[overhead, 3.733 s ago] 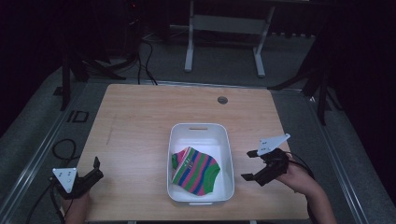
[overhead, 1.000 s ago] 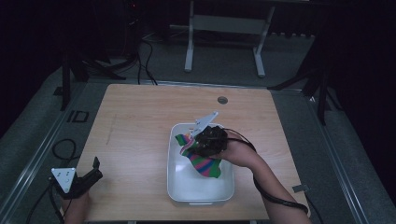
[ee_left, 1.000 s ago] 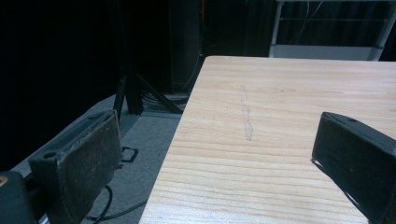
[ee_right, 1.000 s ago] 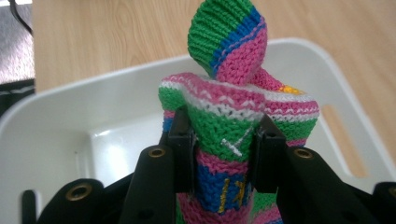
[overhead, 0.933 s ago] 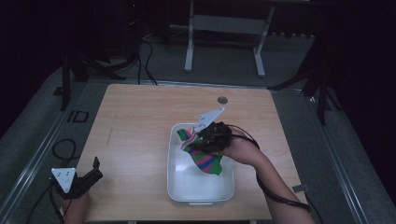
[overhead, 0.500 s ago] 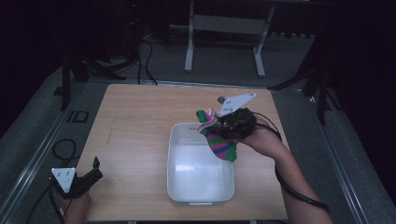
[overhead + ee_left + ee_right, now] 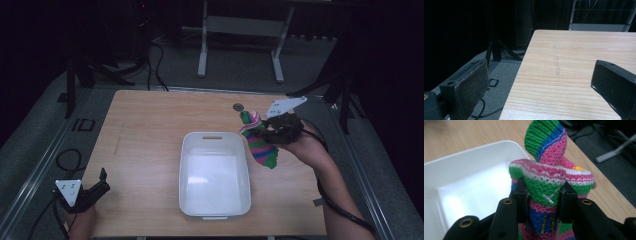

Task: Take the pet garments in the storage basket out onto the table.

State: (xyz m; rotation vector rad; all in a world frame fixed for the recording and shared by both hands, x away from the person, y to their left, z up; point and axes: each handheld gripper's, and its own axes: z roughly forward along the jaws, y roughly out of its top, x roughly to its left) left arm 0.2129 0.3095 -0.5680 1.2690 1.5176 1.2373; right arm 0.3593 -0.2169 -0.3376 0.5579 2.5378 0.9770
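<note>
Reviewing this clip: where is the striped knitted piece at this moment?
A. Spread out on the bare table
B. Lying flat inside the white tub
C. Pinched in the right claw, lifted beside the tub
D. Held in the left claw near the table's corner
C: the right claw has its jaws closed on the knitted piece, which hangs to the right of the white tub; nothing lies in the tub.

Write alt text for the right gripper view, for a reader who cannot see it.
The right hand-held gripper is shut on a striped knitted cloth in green, pink, blue and white, which bunches up above its two black jaws. Behind it to the left is an empty white tub on a light wooden table.
</note>
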